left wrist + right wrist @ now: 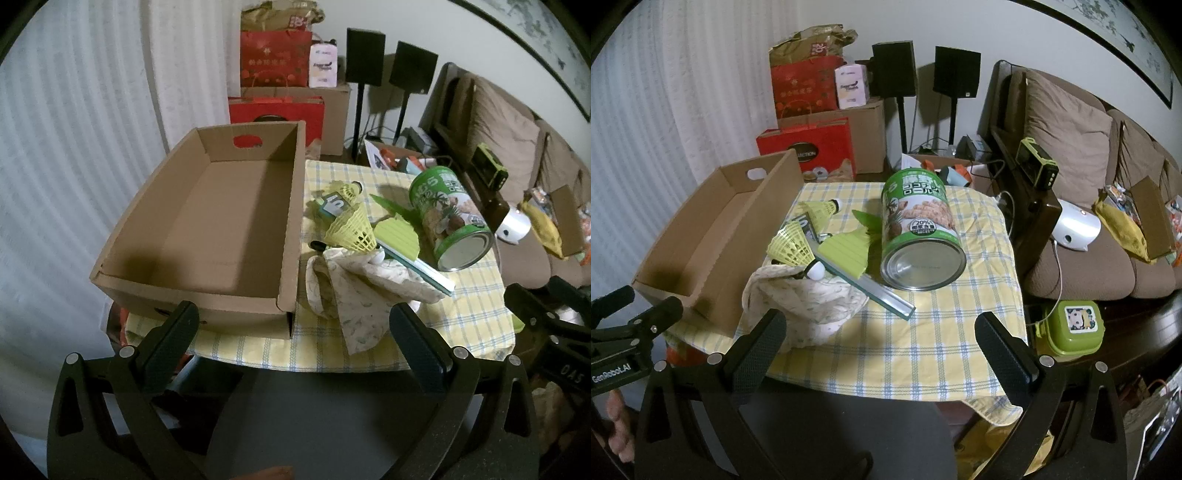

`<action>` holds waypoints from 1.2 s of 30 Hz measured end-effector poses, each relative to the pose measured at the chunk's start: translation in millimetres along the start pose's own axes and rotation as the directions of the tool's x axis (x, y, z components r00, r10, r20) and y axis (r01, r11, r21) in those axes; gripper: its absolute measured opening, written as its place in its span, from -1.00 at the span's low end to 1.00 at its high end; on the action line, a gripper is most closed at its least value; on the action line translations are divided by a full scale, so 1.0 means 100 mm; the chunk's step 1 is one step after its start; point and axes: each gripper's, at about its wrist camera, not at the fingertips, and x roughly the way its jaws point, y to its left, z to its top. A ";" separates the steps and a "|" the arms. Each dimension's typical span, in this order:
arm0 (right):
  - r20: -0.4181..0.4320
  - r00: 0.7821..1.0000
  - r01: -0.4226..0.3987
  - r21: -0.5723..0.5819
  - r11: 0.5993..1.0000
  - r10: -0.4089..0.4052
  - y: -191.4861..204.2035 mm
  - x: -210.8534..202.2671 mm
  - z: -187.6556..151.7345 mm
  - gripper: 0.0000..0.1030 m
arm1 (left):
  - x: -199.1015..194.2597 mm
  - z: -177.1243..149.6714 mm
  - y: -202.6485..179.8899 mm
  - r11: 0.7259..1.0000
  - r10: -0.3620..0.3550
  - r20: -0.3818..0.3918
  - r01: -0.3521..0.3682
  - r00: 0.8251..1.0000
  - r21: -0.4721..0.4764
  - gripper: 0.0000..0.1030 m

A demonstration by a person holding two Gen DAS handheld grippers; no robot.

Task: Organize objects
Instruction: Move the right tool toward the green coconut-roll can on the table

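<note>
Both wide open, holding nothing: left claw, right claw. Nothing sorted yet. Cardboard box empty on worktop; beside it, still heaped: can, shuttlecocks, cloth, possibly a notepad.

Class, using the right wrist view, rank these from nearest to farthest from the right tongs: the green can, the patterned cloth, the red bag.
1. Cloth, front left on the table.
2. Can, lying mid-table.
3. Red bag, behind the table.
</note>
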 end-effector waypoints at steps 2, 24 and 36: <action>0.000 1.000 0.000 0.001 1.000 0.000 0.00 0.00 0.00 1.00 | 0.00 0.01 0.00 1.000 0.001 -0.001 -0.001 1.000 0.001 1.00; -0.003 1.000 -0.007 0.002 1.000 0.007 -0.02 0.02 -0.02 1.00 | 0.03 -0.02 -0.03 1.000 0.015 -0.007 -0.015 1.000 0.005 1.00; 0.011 1.000 -0.018 0.020 1.000 0.018 -0.19 0.08 0.05 1.00 | 0.21 0.14 -0.19 0.999 0.014 0.014 -0.015 1.000 0.040 1.00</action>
